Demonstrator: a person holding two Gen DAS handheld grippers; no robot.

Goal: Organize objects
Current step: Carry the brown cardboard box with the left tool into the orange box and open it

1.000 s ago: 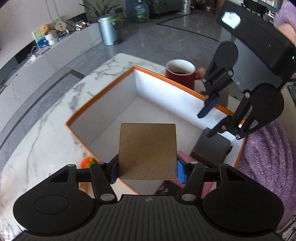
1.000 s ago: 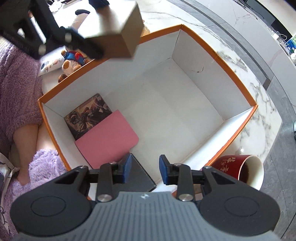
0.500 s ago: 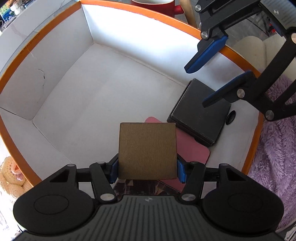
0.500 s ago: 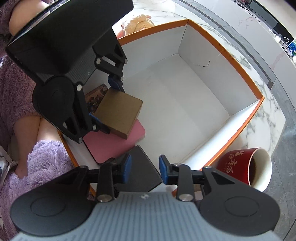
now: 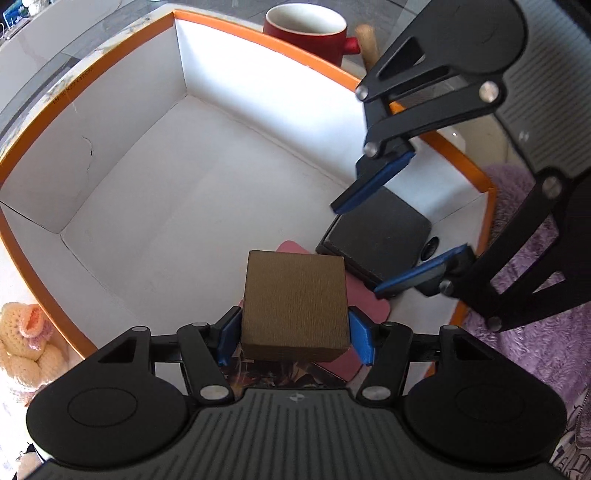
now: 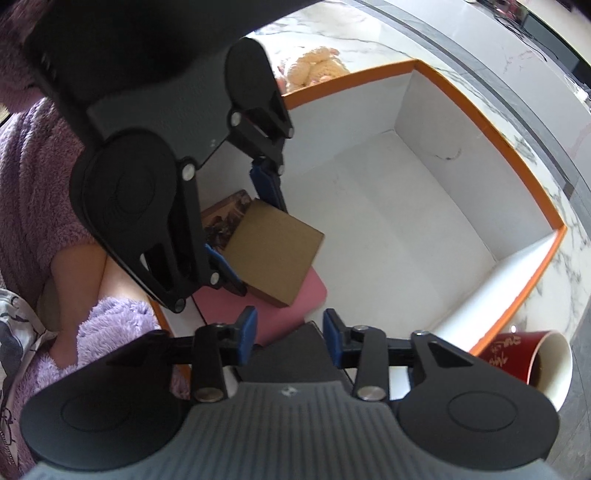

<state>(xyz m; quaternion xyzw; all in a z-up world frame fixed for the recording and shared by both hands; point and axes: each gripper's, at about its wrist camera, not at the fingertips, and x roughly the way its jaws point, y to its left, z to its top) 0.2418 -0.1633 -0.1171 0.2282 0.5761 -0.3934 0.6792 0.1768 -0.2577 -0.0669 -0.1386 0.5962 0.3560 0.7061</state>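
Note:
My left gripper (image 5: pixel 295 338) is shut on a brown cardboard box (image 5: pixel 295 302) and holds it inside the orange-rimmed white box (image 5: pixel 258 37), low over a pink pad (image 5: pixel 369 306) and a picture card (image 5: pixel 280 373). The brown box also shows in the right wrist view (image 6: pixel 273 254), with the left gripper (image 6: pixel 243 240) around it. My right gripper (image 6: pixel 290 334) is open and empty above a black flat box (image 5: pixel 380 240) in the white box's near corner. It also shows in the left wrist view (image 5: pixel 399 247).
A red mug (image 5: pixel 306 33) stands outside the white box's far wall; it also shows in the right wrist view (image 6: pixel 528 358). A cream crocheted toy (image 5: pixel 26 343) lies on the marble top beside the box. A purple fuzzy sleeve (image 5: pixel 535 350) is at the right.
My left gripper has lowered the brown box down into the white box, close over the pink pad. My right gripper has stayed open over the black flat box.

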